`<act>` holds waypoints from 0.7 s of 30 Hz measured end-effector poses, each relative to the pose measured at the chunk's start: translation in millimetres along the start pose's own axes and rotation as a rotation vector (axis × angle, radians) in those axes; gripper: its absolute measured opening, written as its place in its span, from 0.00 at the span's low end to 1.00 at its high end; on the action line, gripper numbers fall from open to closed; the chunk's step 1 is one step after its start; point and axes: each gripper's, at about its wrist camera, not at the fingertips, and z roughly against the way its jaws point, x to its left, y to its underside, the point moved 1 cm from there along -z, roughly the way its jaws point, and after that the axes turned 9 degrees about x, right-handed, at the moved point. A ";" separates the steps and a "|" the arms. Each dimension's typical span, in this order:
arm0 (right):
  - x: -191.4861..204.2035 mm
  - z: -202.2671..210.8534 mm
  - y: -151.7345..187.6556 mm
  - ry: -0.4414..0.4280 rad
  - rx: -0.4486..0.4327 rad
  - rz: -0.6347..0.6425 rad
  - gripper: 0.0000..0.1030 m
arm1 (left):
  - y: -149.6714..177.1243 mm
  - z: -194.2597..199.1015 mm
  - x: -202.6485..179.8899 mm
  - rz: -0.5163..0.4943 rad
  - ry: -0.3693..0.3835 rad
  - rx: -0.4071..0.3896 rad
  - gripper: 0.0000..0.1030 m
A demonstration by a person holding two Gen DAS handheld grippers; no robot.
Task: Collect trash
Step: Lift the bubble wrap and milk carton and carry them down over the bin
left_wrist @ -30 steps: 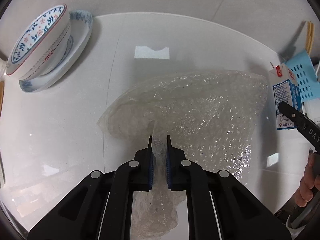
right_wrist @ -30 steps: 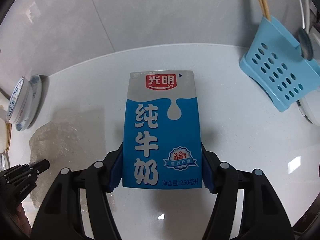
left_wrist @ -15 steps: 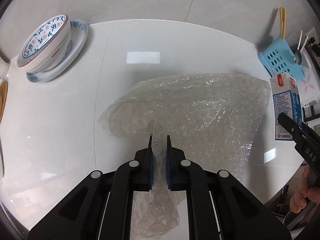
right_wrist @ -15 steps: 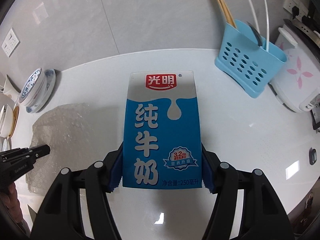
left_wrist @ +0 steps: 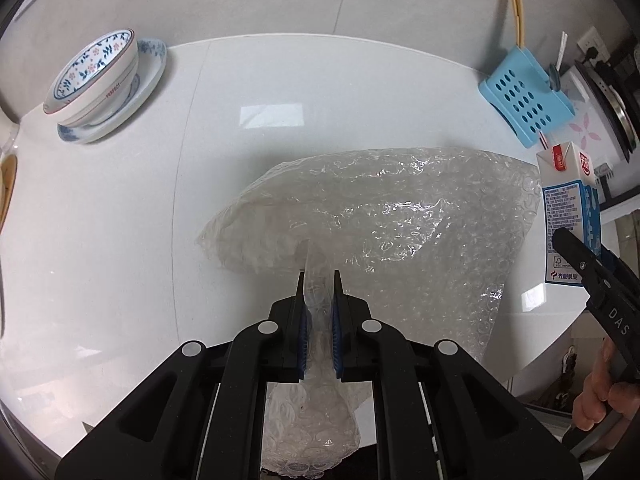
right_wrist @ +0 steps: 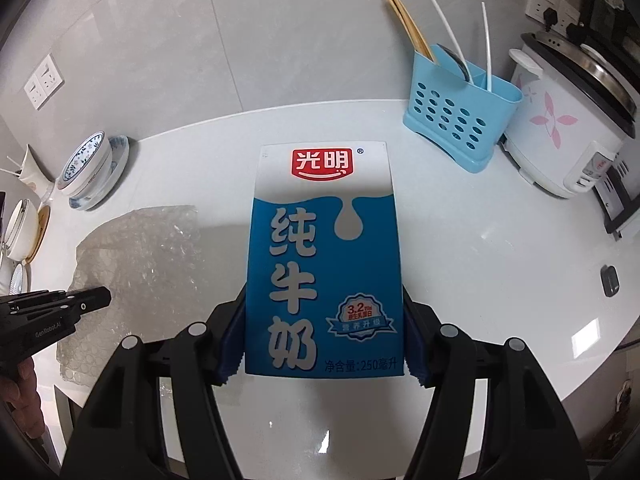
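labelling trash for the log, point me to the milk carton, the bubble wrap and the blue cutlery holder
milk carton (right_wrist: 324,264), right wrist view, middle of its blue front face
bubble wrap (left_wrist: 400,220), left wrist view, middle of the crinkled sheet
blue cutlery holder (right_wrist: 456,120), right wrist view, its perforated front wall

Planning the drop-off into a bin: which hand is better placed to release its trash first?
Neither clearly; no bin shows. The left tongs pinch the clear bubble wrap sheet; the right tongs clamp the blue-and-white milk carton.
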 end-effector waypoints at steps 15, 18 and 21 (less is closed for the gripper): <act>-24.8 37.5 71.0 -0.024 -0.037 -0.033 0.59 | 57.3 15.2 -23.8 -0.034 0.001 -0.020 0.08; -31.8 42.9 89.9 -0.031 -0.037 -0.043 0.59 | 74.7 12.5 -29.2 -0.036 0.001 -0.015 0.08; -39.2 46.1 110.4 -0.035 -0.027 -0.050 0.59 | 93.3 10.1 -35.5 -0.043 0.001 -0.010 0.08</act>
